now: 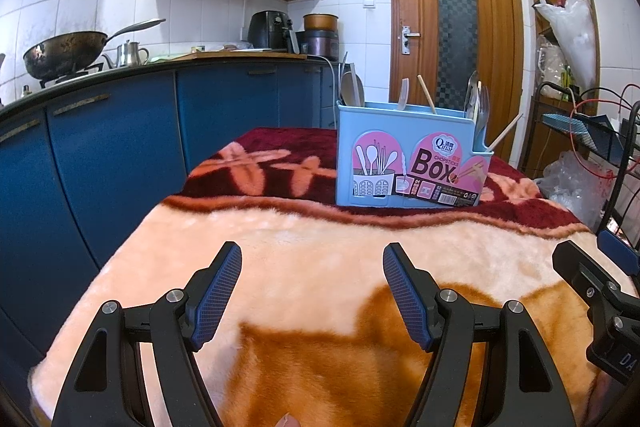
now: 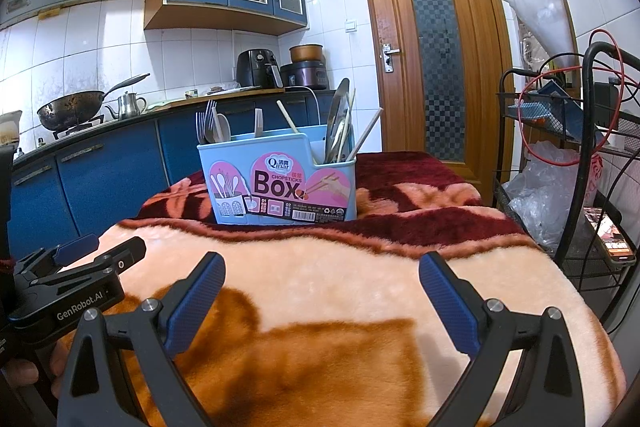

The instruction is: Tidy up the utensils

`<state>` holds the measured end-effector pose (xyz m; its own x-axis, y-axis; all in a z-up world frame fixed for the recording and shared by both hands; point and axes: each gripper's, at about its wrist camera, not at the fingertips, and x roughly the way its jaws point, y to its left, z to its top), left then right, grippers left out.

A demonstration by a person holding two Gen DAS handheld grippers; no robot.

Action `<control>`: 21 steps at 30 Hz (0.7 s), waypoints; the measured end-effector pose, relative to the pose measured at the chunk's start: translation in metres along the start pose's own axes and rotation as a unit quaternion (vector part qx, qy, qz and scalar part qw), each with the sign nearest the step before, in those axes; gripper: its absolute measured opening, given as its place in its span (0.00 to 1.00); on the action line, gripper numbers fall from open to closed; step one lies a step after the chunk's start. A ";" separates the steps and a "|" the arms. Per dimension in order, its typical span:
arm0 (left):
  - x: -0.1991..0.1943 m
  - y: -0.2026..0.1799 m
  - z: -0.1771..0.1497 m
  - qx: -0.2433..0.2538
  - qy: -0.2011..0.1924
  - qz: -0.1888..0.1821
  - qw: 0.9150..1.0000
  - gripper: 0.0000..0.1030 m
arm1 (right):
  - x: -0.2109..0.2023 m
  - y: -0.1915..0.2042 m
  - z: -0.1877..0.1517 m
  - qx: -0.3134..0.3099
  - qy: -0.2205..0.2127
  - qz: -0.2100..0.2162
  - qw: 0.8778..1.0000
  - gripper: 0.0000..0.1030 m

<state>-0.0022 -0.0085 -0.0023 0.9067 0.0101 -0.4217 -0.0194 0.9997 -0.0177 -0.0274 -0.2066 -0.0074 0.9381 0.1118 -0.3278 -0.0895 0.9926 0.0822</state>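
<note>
Left wrist: utensil box (image 1: 408, 163) upright (left gripper (image 1: 312, 291) gaping).

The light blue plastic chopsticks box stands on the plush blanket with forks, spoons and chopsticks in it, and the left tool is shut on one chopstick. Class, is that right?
Not quite. The light blue plastic chopsticks box does stand on the plush blanket holding utensils, but the left tool is open and holds nothing, well short of the box. The left wrist view shows this.

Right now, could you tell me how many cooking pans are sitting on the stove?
1: a dark wok sits on the stove burner at the far left, beside a metal kettle. Others may be hidden beyond the frame.
</note>
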 end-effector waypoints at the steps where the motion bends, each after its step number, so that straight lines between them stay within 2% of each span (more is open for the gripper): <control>1: 0.000 0.000 0.000 0.000 0.000 0.000 1.000 0.72 | 0.000 0.000 0.000 0.000 0.000 0.000 1.000 0.97; 21: 0.000 0.001 0.000 0.000 0.000 0.006 1.000 0.72 | 0.000 0.000 0.000 0.000 0.001 0.000 1.000 0.97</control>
<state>-0.0024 -0.0077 -0.0021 0.9059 0.0223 -0.4228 -0.0307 0.9994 -0.0131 -0.0274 -0.2069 -0.0077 0.9377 0.1123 -0.3288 -0.0898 0.9925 0.0829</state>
